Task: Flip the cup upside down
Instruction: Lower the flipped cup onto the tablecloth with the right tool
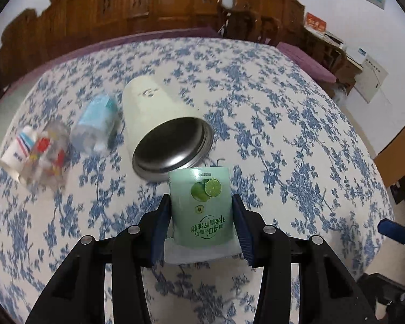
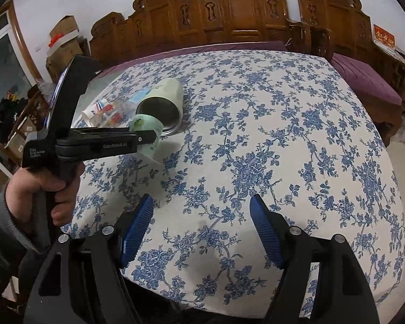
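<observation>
The cup, pale green paper with a lime printed on it, sits low in the middle of the left wrist view, and the left claw has it pinched, one blue pad on each flank. The printing reads upside down from here and the wider rim end points back toward the camera, the narrow base out ahead. In the right wrist view, centre left, the cup lies roughly level and looks lifted off the flowered cloth, a shadow under it. So my read: picked up and partway through the turn, not yet over, with the setting down mouth-first still to come.

Moving outward, just beyond the cup's far end lies a cream steel tumbler on its side, its open mouth toward us, close to the cup, though whether they touch I cannot tell. Further to the left of the frame, a clear plastic bottle with a pale blue label, blurred, then a printed glass and a small white paper cup at the left edge.

The right claw, bottom of its own view, hangs wide open, gripping nothing, over bare cloth well apart from the action. Carved wooden furniture runs across the top.
</observation>
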A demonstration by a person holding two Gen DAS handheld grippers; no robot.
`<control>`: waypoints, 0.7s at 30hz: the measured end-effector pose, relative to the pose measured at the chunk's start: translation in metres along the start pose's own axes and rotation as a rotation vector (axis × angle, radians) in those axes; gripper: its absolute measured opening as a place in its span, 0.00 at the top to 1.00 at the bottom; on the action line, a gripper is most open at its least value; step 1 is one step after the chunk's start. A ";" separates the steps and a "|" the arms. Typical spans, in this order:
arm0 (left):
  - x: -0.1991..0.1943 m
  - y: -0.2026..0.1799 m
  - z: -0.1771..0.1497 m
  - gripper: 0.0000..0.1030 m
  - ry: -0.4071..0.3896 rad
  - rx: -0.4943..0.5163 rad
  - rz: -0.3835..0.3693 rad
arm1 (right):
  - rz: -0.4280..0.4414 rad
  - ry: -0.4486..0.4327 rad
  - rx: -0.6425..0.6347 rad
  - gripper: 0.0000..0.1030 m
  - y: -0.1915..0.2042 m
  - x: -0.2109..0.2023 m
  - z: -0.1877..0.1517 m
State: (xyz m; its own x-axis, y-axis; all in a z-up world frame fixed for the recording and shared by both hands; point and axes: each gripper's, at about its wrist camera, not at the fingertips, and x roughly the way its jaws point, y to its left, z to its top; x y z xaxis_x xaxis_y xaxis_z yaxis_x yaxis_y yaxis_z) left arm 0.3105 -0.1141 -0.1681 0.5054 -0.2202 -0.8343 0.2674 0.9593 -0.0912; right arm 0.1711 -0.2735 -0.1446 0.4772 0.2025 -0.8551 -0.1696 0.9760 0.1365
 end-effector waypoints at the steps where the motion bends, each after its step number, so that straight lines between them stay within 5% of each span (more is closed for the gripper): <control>1: 0.002 -0.001 -0.002 0.59 -0.018 0.009 0.004 | -0.001 0.003 0.000 0.26 -0.001 0.001 0.000; 14: 0.000 -0.005 -0.037 0.59 -0.149 0.073 0.060 | -0.001 0.006 -0.002 0.26 -0.001 0.003 -0.001; 21: -0.011 -0.002 -0.060 0.59 -0.145 0.066 0.064 | -0.012 -0.002 -0.016 0.26 0.001 0.002 -0.001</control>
State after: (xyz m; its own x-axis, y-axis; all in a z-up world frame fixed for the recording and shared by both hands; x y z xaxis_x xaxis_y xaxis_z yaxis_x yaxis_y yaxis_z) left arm 0.2551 -0.1033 -0.1919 0.6351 -0.1874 -0.7494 0.2819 0.9594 -0.0010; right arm 0.1712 -0.2725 -0.1464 0.4806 0.1913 -0.8559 -0.1777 0.9769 0.1186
